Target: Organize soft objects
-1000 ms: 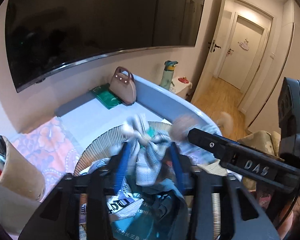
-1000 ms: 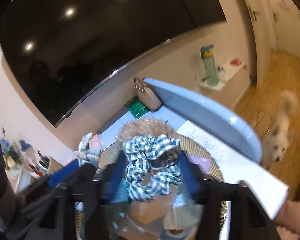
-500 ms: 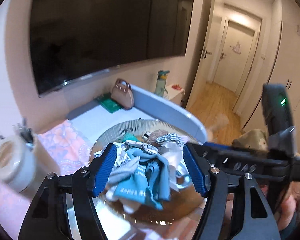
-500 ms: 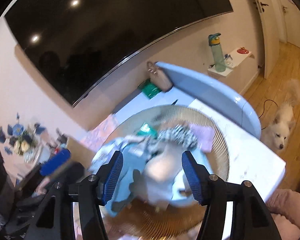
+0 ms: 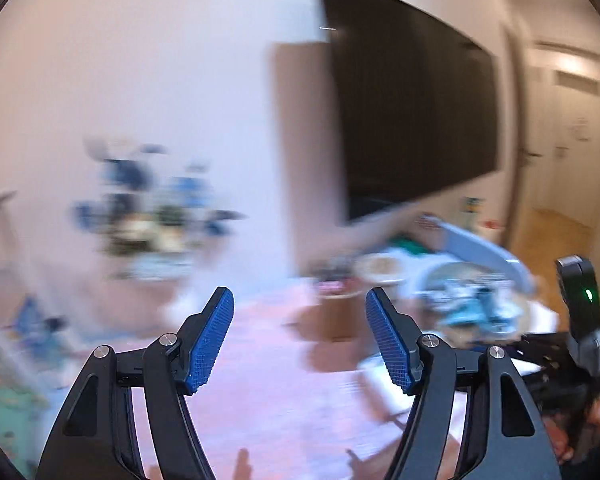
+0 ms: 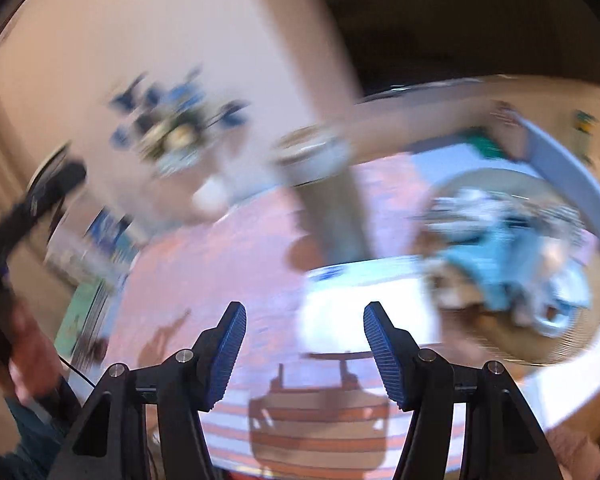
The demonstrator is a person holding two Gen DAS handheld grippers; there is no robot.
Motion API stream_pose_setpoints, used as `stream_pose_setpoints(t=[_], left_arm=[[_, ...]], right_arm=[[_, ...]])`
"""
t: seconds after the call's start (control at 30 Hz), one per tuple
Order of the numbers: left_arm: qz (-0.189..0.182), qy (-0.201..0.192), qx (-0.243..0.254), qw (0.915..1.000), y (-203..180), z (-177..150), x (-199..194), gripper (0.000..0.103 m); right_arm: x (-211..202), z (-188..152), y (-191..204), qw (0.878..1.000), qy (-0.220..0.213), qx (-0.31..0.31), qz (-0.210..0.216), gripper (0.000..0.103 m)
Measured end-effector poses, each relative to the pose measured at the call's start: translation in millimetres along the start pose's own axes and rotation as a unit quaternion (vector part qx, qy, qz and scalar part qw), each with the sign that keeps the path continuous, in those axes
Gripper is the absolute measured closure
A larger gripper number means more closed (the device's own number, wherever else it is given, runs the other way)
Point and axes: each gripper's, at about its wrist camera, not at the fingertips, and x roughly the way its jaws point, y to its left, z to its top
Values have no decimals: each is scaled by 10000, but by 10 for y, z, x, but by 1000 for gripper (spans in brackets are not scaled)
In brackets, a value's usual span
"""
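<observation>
Both views are motion-blurred. A pile of soft cloth items [image 6: 512, 248], mostly light blue and checked, lies in a round ribbed tray [image 6: 496, 350] at the right; it also shows in the left wrist view [image 5: 472, 304]. My left gripper [image 5: 300, 340] is open and empty, above the pink patterned tablecloth [image 5: 260, 380]. My right gripper [image 6: 304, 352] is open and empty, left of the tray and apart from the pile. The right gripper's body [image 5: 580, 320] shows at the right edge of the left wrist view.
A tan pen holder [image 6: 324, 192] stands on the pink cloth between the grippers and the wall. A blue flower arrangement [image 6: 176, 128] stands at the back left. A large dark TV [image 5: 412, 120] hangs on the wall. A white sheet [image 6: 364, 304] lies beside the tray.
Both grippers let go of the cloth pieces, pulled back from the tray and swung left. The pile now lies far to the right in both views.
</observation>
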Motion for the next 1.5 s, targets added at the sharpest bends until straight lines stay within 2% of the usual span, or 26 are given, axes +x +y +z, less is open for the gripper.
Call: stream_pose_setpoints(t=[0.1, 0.2, 0.27, 0.4, 0.47, 0.53, 0.63, 0.7, 0.8, 0.87, 0.93, 1.03, 1.1, 1.23, 1.3, 1.33, 1.5], left_arm=[[482, -82, -143, 9987, 376, -67, -228, 34], [761, -328, -483, 9954, 727, -209, -412, 18], [996, -420, -691, 9917, 882, -346, -439, 17], [1268, -336, -974, 9866, 1073, -648, -379, 17], [1489, -368, -1063, 9824, 1127, -806, -314, 16], [1645, -365, -1158, 9789, 1166, -972, -219, 3], [1919, -341, -1219, 9732, 1174, -1294, 51, 1], [2000, -103, -1180, 9726, 1164, -1503, 289, 1], [1898, 379, -1116, 9747, 1115, -1811, 627, 1], [1967, 466, -1095, 9732, 1094, -1968, 769, 1], [2041, 455, -1147, 9711, 1097, -2083, 875, 1], [1984, 452, -1299, 9704, 1110, -2210, 983, 1], [1991, 619, -1393, 9680, 1155, -2238, 1047, 1], [1835, 686, -1794, 9641, 1313, -2299, 1085, 1], [1839, 805, -1913, 9608, 1362, -2327, 1125, 1], [1830, 830, -1935, 9603, 1371, -2335, 1134, 1], [1860, 880, -1972, 9585, 1376, -2349, 1148, 1]], right_arm=[[289, -15, 492, 9986, 51, -531, 11, 43], [437, -1, 931, 9947, -299, -980, -14, 43], [505, 17, 1177, 9909, -634, -1185, -55, 43], [653, 19, 1470, 9854, -1079, -1292, -254, 43], [709, 28, 1533, 9822, -1297, -1317, -332, 40], [755, -19, 1562, 9759, -1588, -1389, -552, 28], [887, -135, 1561, 9638, -1999, -1535, -871, 21], [1043, -200, 1529, 9626, -1955, -1584, -1001, 21], [1328, -252, 1416, 9714, -1594, -1433, -1020, 21], [1467, -276, 1332, 9757, -1446, -1292, -1018, 21], [1570, -309, 1356, 9700, -1473, -1460, -1270, 21], [1721, -397, 1403, 9625, -1548, -1737, -1396, 21], [1816, -464, 1381, 9612, -1546, -1739, -1482, 20], [1982, -486, 1312, 9651, -1308, -1666, -1540, 20], [1992, -471, 1258, 9679, -1260, -1549, -1526, 14], [2003, -455, 1217, 9700, -1219, -1459, -1515, 12], [2045, -416, 1121, 9750, -1076, -1240, -1497, 10]])
